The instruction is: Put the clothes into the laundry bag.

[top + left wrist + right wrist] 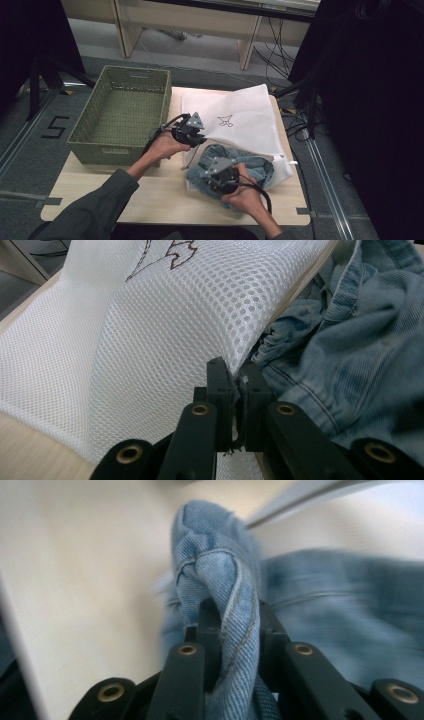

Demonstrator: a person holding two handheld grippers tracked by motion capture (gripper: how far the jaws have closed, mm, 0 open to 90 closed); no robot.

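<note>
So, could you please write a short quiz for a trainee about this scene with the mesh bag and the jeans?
1. True or false: the left gripper is shut on the edge of the mesh bag.
2. What does the right gripper hold? A) a towel B) a fold of the jeans C) the basket rim
3. On which side of the bag, in the high view, does the basket stand?

Key: 1 true. 2 B. 3 left; it stands on the table and has nothing in it.
</note>
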